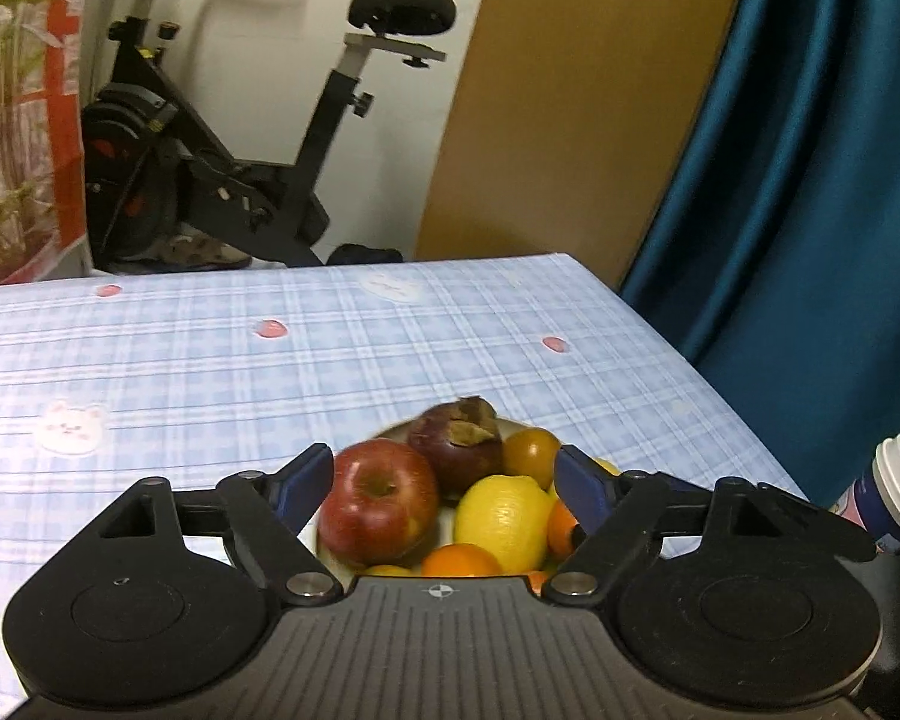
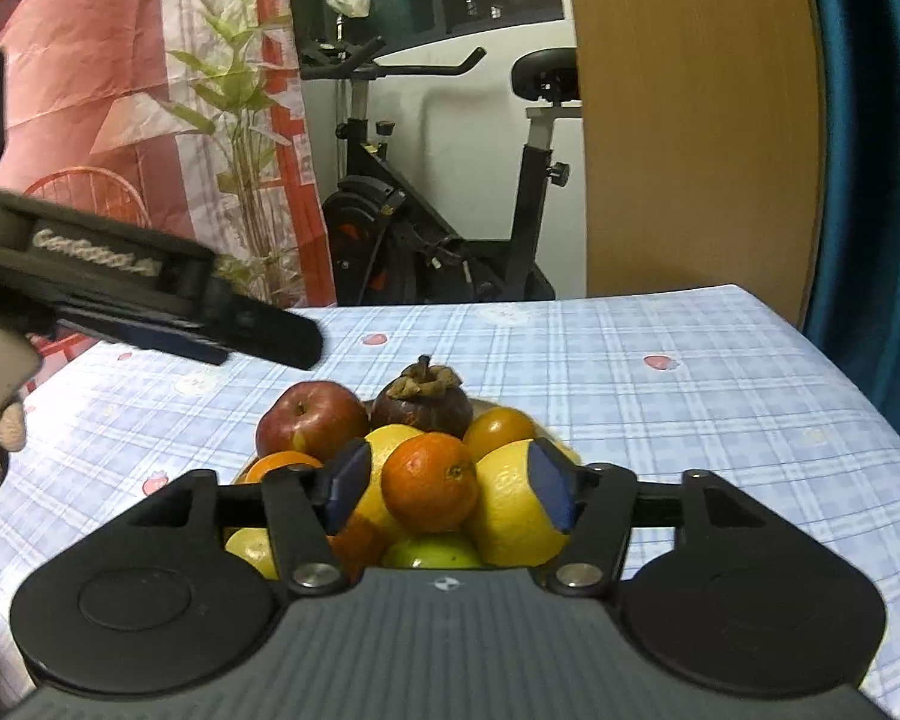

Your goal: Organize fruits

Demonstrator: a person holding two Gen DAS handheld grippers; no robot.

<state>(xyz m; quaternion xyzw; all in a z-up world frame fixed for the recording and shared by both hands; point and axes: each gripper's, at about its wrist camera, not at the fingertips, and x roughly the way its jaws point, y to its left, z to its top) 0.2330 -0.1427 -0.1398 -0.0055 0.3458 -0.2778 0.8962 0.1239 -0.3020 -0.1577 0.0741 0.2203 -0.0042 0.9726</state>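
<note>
Heaping on a plate point(image 1: 390, 433) on the checked table point(image 1: 330, 348) are one apple point(image 2: 312, 420), one mangosteen point(image 2: 421, 405), several oranges and lemons. Both the left gripper point(image 1: 444, 474) and right gripper point(image 2: 450, 480) hover with jaws apart, gripping nothing.

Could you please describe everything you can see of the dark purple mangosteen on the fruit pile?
The round, dark purple mangosteen sits at the back of the fruit pile, upright, with its dry brown leafy cap and short stem on top. Its rind looks smooth, hard and slightly glossy. The shiny red apple is close on its left and a small orange-brown round fruit on its right; a yellow lemon rests just in front. Neither claw touches it. In the left wrist view the cap looks ragged.
</note>
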